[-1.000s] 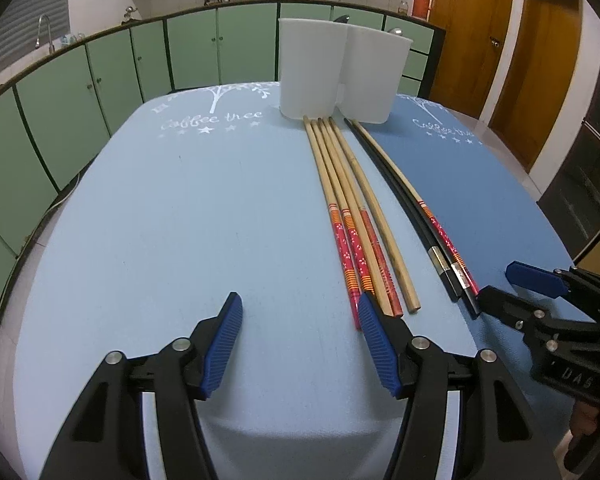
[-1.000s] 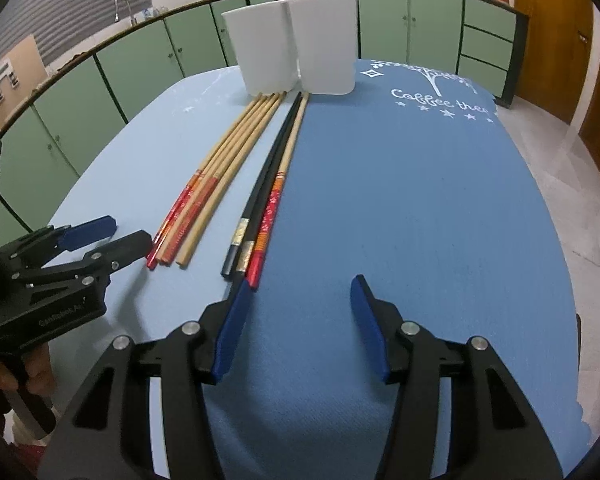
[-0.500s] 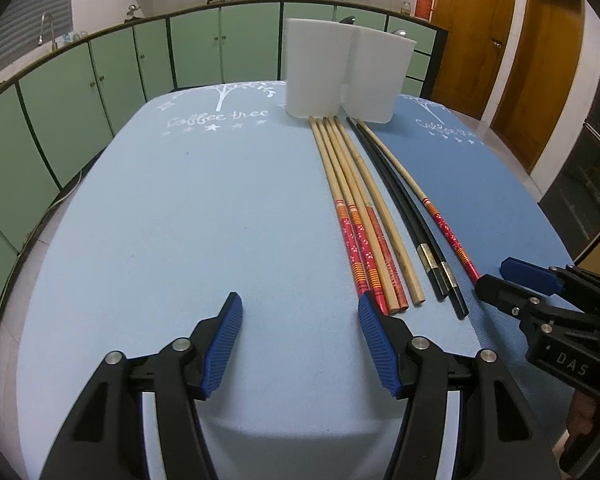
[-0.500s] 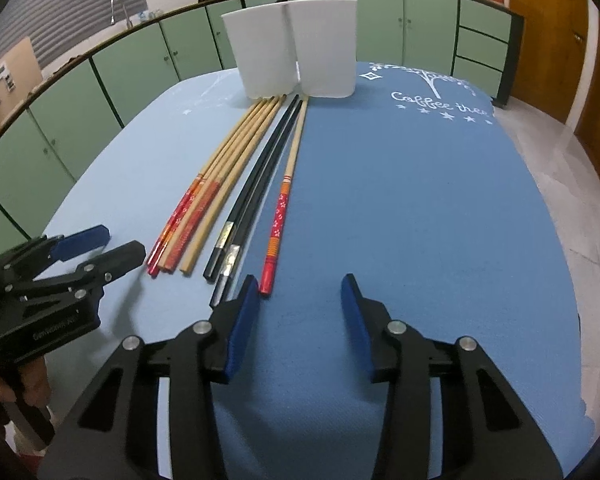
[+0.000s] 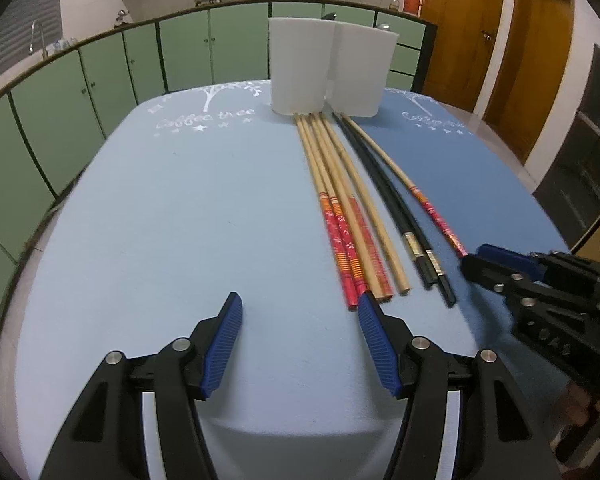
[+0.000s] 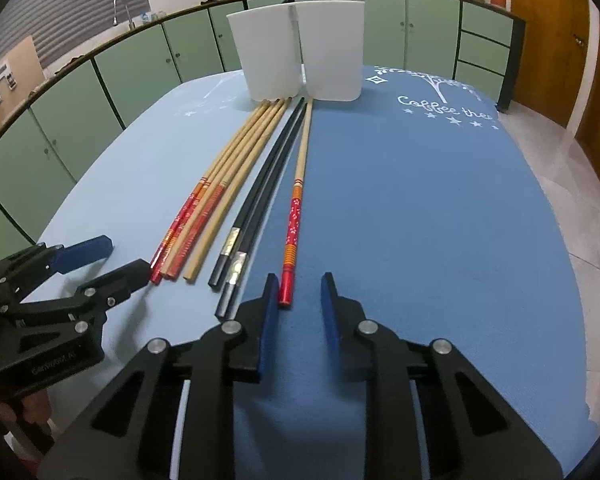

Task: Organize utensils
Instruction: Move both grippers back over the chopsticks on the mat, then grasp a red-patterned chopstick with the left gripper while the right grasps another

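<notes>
Several chopsticks lie lengthwise on a blue table. A bundle of wooden ones with red ends (image 5: 342, 216) (image 6: 216, 196) lies left of two black ones (image 5: 396, 208) (image 6: 260, 200), and a single red-ended chopstick (image 6: 298, 208) (image 5: 416, 194) lies rightmost. Two white holders (image 5: 328, 66) (image 6: 298, 50) stand at their far tips. My left gripper (image 5: 300, 320) is open and empty, just before the bundle's near ends. My right gripper (image 6: 298, 300) is partly closed but empty, its jaws at the near end of the single red chopstick.
The blue tablecloth (image 6: 440, 208) covers the table; its edge falls off close to both grippers. Green cabinets (image 5: 100, 76) ring the room behind. Wooden doors (image 5: 500, 40) stand to the right.
My right gripper has moved forward to the single red chopstick's end and narrowed its jaws. That chopstick now lies apart from the black pair. The left gripper has crept forward slightly.
</notes>
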`<state>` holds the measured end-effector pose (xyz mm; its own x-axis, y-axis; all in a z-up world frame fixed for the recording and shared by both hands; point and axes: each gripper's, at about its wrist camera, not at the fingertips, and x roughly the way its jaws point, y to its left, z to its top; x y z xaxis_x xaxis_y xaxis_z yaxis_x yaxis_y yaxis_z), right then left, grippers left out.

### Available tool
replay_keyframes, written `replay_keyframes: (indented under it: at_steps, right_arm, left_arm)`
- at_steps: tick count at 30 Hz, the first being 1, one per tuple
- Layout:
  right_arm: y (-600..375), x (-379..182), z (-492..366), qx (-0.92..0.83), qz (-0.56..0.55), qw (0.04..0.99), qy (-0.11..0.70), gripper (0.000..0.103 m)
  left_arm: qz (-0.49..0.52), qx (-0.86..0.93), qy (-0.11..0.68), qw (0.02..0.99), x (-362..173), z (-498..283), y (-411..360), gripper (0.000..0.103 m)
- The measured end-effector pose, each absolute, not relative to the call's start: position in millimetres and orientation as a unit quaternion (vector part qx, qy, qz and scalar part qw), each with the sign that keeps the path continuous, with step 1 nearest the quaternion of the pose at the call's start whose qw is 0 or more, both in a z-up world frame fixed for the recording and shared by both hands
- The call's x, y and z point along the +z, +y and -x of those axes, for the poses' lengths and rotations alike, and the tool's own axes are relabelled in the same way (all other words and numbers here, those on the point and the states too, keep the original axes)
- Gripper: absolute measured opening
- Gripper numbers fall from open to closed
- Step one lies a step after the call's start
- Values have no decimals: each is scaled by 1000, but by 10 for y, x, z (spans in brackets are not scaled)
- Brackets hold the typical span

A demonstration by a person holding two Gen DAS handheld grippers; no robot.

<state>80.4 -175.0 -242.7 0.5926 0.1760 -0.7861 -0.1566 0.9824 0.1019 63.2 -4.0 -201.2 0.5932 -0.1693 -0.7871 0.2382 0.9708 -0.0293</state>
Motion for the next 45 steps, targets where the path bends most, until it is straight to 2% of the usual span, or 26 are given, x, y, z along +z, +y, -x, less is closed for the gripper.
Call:
replay_keyframes:
  at_steps: [6,16,21,31,33,34,36,38,45]
  right_arm:
    - [-1744,-2424,-787,97,-16,892,441,24]
    - [-1718,-2439,-769,97,-13,897,431,22]
    - [-1722,-2440,-760,95,-16,899,427,20]
    - [-1710,-2452,-766,95,-14,901,424,18]
    - [-1698,-2459,-765,94,-12,902,421,16]
    - [-1692,-2460,-766,94,-10,902,420,13]
    - [-1675,-2457,-761,95,-10,902,421,6]
    - [-1679,-2454,-765,95,-11,902,421,6]
    - [-1717,-2382,-759,98,-17,900,424,6]
  left_arm:
    - [-33,-105,438,892,-1998,-639,18,62]
    - [-27,-115,432,894,-2022,-601,-83,62]
    - [-21,-108,431,896,-2028,-615,-59,53]
    - [-25,-103,424,899,-2047,-625,-113,52]
    - [-26,-101,422,901,-2044,-622,-118,40]
    - [-25,-102,421,901,-2040,-623,-119,38]
    - [-16,-108,423,900,-2028,-627,-98,18]
    - [-6,-111,427,897,-2022,-645,-81,7]
    - [-6,-124,424,897,-1953,-624,-117,5]
